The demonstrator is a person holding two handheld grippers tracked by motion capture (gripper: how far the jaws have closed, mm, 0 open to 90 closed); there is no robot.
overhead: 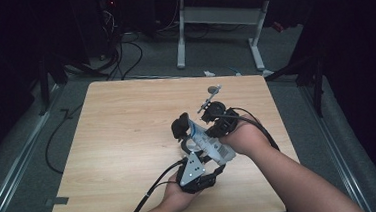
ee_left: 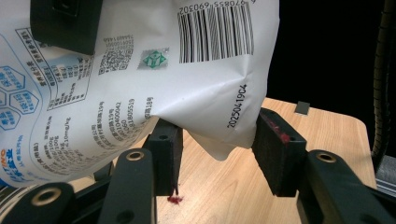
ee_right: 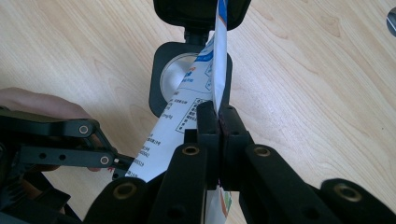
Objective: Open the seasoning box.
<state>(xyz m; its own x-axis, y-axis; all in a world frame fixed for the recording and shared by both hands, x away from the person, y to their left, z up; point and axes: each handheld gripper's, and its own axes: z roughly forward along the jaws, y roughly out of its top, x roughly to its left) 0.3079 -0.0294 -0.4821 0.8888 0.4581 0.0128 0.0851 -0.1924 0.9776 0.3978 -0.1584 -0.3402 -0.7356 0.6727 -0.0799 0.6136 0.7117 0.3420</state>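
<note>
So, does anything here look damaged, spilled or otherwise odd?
Nothing spilled. The white printed pouch is creased and buckled at its lower corner between the left gripper pads, which stand apart. Those black pads carry red smudges, one dangling at a tip. The right gripper pinches the pouch's edge.

The white bag [ee_left: 140, 79] is showing most of the readable print in the left gripper view. A barcode near its top edge is carrying digits upside down, reading roughly 6970855690302, cut off at the frame edge. Along the bag's side seam a stamped date code is reading 20250419G4. Beside a small QR code and a green square mark, columns of tiny print are running sideways, too small to read. In the right gripper view the bag [ee_right: 187, 98] is showing blue-framed boxes of small print, also unreadable
</note>
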